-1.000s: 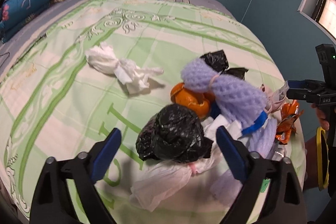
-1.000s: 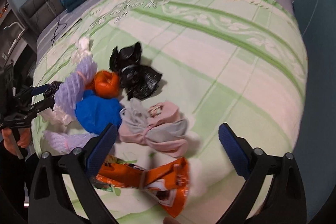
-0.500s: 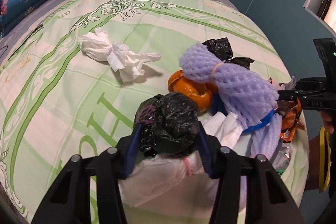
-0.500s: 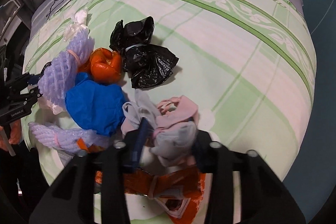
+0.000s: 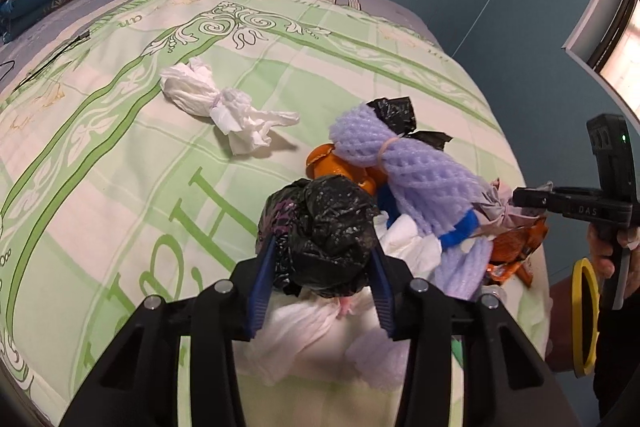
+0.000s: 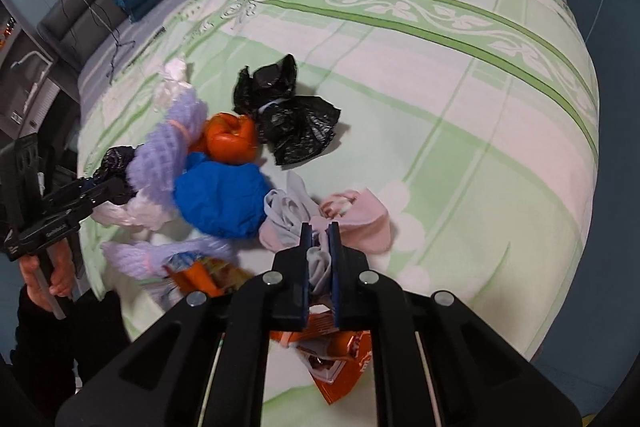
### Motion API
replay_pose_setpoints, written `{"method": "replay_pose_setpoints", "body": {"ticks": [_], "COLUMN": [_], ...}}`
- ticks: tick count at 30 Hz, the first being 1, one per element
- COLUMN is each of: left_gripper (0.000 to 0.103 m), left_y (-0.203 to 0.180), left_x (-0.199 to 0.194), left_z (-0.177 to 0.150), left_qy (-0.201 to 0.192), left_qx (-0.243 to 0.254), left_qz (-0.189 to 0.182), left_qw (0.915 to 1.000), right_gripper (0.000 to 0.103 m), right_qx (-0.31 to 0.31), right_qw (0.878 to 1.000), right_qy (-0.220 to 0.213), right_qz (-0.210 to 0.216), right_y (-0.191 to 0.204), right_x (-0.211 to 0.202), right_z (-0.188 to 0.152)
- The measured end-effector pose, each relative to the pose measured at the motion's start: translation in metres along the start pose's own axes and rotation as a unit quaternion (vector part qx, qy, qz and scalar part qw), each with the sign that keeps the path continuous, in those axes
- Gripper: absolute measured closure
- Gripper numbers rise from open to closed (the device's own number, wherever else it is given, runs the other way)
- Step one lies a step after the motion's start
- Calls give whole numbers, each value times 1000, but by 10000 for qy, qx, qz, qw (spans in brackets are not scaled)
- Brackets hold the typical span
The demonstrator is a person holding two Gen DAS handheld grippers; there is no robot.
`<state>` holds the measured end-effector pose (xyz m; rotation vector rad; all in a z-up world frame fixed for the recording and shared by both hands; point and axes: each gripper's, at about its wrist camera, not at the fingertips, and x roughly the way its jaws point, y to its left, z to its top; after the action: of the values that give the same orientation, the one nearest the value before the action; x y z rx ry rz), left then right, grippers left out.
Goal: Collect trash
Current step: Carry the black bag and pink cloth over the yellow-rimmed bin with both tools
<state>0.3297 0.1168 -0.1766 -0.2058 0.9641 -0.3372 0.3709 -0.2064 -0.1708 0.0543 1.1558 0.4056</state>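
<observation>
Both tools have just closed from wide open. The left gripper (image 5: 320,269) now pinches the black bag (image 5: 320,235); the right gripper (image 6: 320,259) pinches the grey-pink bundle (image 6: 320,223). Both pieces look ready to lift.

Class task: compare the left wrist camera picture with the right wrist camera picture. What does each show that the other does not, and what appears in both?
Only the left wrist view shows the left gripper shut on the black bag bundle, and the whole white tissue wad lying apart from the pile.

Only the right wrist view shows the right gripper shut on the pink-grey cloth, and the blue bundle in full.

Both show the green bedspread, the purple foam net and the orange bundle.
</observation>
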Motion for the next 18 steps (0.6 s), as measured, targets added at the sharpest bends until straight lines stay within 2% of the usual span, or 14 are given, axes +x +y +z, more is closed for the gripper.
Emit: {"method": "replay_pose_setpoints", "body": {"ticks": [5, 18], "left_gripper": [62, 63], "left_y": [-4, -17], "left_x": [-19, -83], "left_z": [-3, -8], "left_qy": [-168, -750], "left_qx": [6, -48], "left_qz": [-26, -79], "left_qw": [9999, 9971], "right_gripper": [97, 97], "right_qx": [-33, -87], "right_qw": [9990, 9933], "right_qy": [-455, -1144], "right_qz": [27, 124], "right_y": [8, 29], "right_x": [-34, -112], "right_z": [-10, -39]}}
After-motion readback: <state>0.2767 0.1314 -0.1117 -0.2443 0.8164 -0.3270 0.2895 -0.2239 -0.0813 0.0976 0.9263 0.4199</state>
